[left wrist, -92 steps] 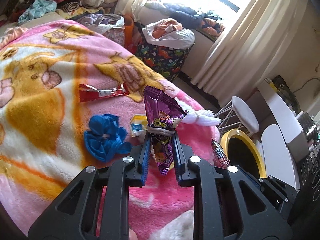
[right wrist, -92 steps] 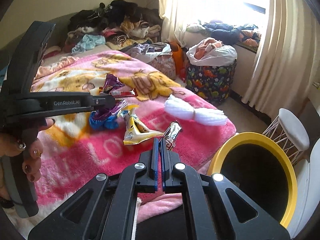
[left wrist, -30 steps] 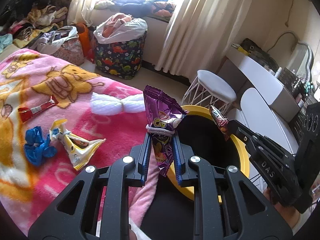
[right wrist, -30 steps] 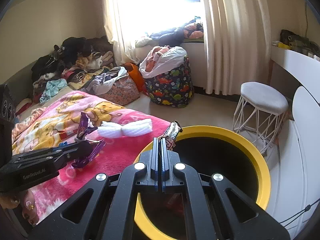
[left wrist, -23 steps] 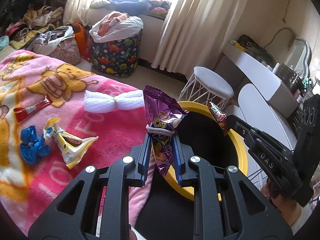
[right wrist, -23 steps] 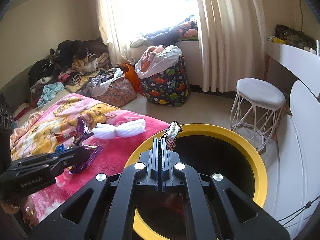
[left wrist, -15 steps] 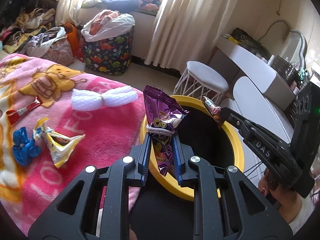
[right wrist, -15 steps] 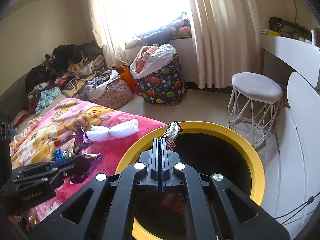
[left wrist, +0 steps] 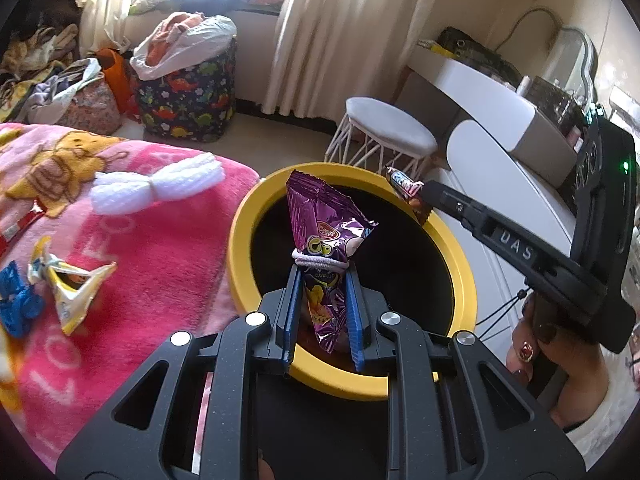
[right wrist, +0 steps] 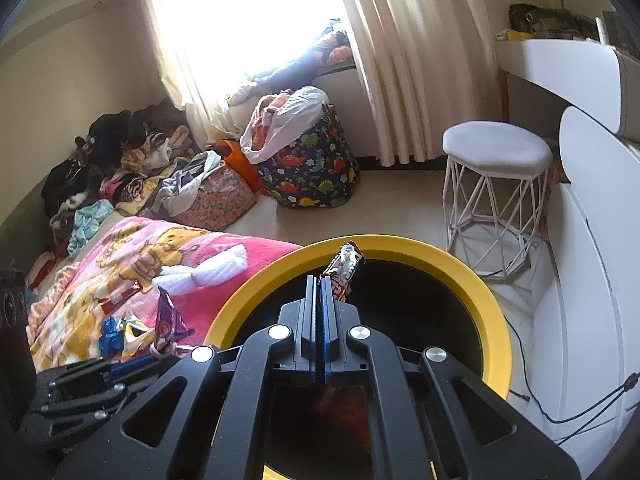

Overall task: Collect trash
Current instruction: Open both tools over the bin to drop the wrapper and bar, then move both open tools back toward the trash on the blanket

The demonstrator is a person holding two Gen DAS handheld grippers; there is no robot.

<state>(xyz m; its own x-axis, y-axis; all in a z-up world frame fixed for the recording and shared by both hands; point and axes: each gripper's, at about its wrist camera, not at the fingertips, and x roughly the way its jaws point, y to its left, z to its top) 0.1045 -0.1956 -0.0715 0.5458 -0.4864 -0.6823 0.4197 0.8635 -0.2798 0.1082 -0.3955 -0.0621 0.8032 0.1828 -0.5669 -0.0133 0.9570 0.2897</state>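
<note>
My left gripper (left wrist: 322, 276) is shut on a purple snack bag (left wrist: 325, 229) with a white hair tie around it, held over the yellow-rimmed black bin (left wrist: 240, 232). My right gripper (right wrist: 320, 280) is shut on a small candy wrapper (right wrist: 345, 267), also over the bin (right wrist: 496, 320). It shows in the left wrist view (left wrist: 424, 192) with the wrapper (left wrist: 405, 185) at the bin's far rim. On the pink blanket (left wrist: 160, 248) lie a yellow wrapper (left wrist: 70, 284), a blue wrapper (left wrist: 18, 306) and a red wrapper (left wrist: 18, 226).
A white fluffy bundle (left wrist: 156, 186) lies on the blanket near the bin. A white stool (right wrist: 496, 184), a dinosaur-print laundry bag (right wrist: 312, 168) and clothes piles (right wrist: 120, 160) stand on the floor. A white desk (left wrist: 492, 92) is at the right.
Both grippers have carried their wrappers from the blanket over to the bin's opening. In the last half second both moved a little further over it.
</note>
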